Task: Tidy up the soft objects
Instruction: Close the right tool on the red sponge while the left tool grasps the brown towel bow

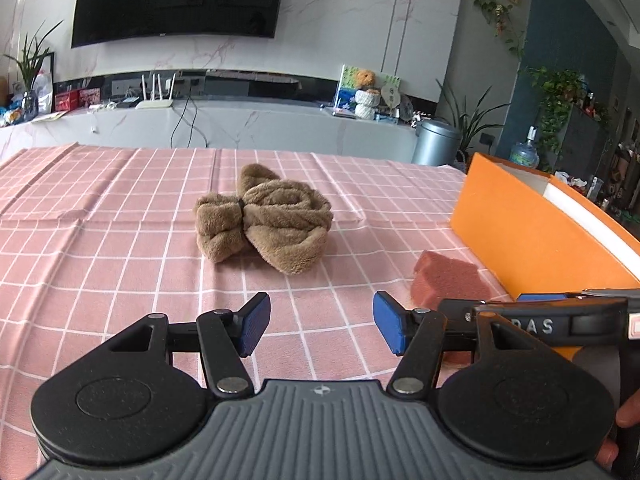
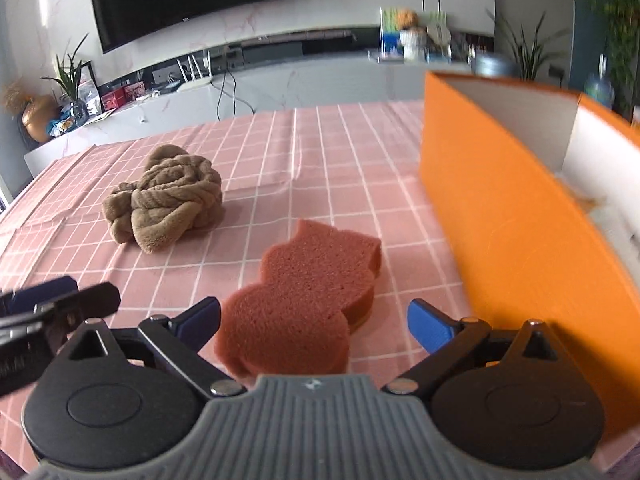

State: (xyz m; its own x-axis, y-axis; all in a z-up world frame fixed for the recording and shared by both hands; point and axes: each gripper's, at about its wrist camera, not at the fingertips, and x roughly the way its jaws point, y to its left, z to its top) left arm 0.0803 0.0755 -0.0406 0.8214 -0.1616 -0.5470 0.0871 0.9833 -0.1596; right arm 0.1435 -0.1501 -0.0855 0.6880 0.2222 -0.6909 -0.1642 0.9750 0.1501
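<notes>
On the pink checked tablecloth (image 1: pixel 120 240), two soft things lay outside the open orange cardboard box (image 2: pixel 500 220) that stood along the table's right edge. A brown plush towel bundle (image 1: pixel 264 222), rolled and tied, sat near the middle of the cloth, well apart from the box. A reddish-brown sponge with a scalloped outline (image 2: pixel 308 296) lay flat just beside the box's near wall. The left gripper (image 1: pixel 320 330) pointed at the bundle with its jaws apart and empty, short of it. The right gripper (image 2: pixel 314 324) had its jaws spread on either side of the sponge's near end, not closed on it. Judged from this, both items remained to be boxed; the box interior was only partly visible.
</notes>
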